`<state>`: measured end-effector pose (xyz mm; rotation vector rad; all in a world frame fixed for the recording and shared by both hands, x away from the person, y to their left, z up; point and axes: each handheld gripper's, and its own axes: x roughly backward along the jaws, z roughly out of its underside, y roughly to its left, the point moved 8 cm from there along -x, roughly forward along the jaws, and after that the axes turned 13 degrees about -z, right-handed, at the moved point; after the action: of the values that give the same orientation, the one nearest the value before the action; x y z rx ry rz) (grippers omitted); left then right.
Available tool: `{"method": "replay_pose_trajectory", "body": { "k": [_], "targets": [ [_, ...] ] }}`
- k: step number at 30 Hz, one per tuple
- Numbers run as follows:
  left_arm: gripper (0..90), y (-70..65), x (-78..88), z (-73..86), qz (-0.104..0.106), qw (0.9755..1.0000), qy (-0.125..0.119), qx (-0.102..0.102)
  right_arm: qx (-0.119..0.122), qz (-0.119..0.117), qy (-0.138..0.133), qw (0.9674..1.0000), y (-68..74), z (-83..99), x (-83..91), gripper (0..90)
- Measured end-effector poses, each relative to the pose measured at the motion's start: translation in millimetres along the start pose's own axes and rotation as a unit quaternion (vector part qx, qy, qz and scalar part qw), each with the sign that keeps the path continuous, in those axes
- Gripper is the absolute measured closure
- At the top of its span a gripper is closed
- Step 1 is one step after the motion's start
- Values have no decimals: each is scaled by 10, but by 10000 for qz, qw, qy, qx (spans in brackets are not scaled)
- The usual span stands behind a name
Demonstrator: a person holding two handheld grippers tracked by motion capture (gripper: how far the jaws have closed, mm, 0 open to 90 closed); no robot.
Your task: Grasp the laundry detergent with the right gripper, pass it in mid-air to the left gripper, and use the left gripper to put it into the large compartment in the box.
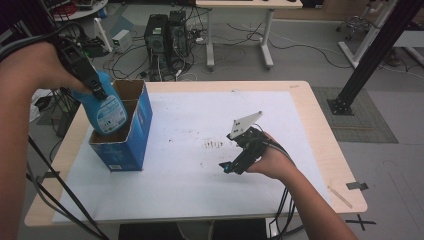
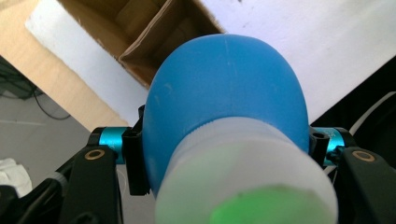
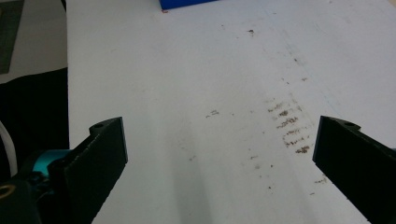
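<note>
Gripping the smooth blue plastic bottle (image 1: 104, 111) near its neck, the left gripper (image 1: 95, 87) lowers it into the blue cardboard box (image 1: 136, 131) at nine o'clock; likely light, slippery. The right gripper (image 1: 231, 167) rests open.

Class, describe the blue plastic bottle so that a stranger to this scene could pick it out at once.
Start at the white sheet covering the wooden table, then go to the open blue cardboard box at its left edge. The blue plastic bottle hangs tilted into that box, gripped by the left gripper; it alone has rounded sides and a printed label.
</note>
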<state>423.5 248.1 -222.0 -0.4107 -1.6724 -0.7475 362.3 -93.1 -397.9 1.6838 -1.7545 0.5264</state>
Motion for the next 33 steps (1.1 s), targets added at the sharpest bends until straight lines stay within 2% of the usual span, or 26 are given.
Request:
{"method": "replay_pose_trajectory", "body": {
  "k": [3, 5, 8, 13, 15, 18, 19, 21, 22, 23, 24, 27, 30, 32, 33],
  "targets": [
    [379, 1, -75, 7, 112, 9999, -25, 44, -14, 35, 3, 10000, 9, -14, 24, 22],
    [379, -3, -118, 8, 92, 10000, -7, 27, -13, 51, 25, 10000, 12, -14, 28, 22],
    [379, -30, -217, 9, 90, 9999, 57, -90, -21, 63, 33, 10000, 15, -19, 29, 22],
    [379, -114, -467, 2, 257, 9995, 117, -119, -19, 57, 35, 10000, 35, -36, 20, 23],
    [379, -146, -586, 0, 283, 9993, 132, -224, 0, 63, 44, 10000, 35, -38, 11, 22],
    [379, -165, -652, -1, 296, 9992, 138, -245, 10, 60, 50, 10000, 35, -38, 8, 22],
    [379, -189, -785, 1, 307, 9986, 170, -392, 4, 78, 86, 9999, 29, -36, 4, 22],
    [379, -202, -845, 1, 304, 9984, 182, -438, 4, 78, 86, 9999, 29, -36, 4, 22],
    [379, -226, -955, -3, 304, 9979, 189, -534, 4, 77, 87, 9999, 28, -37, 4, 22],
    [380, -226, -955, -3, 304, 9979, 189, -534, 4, 77, 87, 9999, 28, -37, 4, 22],
    [379, -249, -1086, -11, 315, 9973, 232, -618, -8, 80, 85, 9999, 28, -38, 3, 22],
    [379, -260, -1134, -15, 318, 9969, 230, -679, 16, 80, 93, 9999, 23, -35, 4, 23],
    [379, -273, -1278, -16, 317, 9955, 252, -862, -9, 90, 77, 9999, 21, -24, 7, 22],
    [380, -273, -1278, -16, 317, 9955, 252, -862, -17, 94, 88, 9999, 21, -17, 7, 22],
    [379, -269, -1344, -16, 313, 9952, 241, -890, -14, 89, 95, 9999, 18, -6, 5, 22]
  ]
}}
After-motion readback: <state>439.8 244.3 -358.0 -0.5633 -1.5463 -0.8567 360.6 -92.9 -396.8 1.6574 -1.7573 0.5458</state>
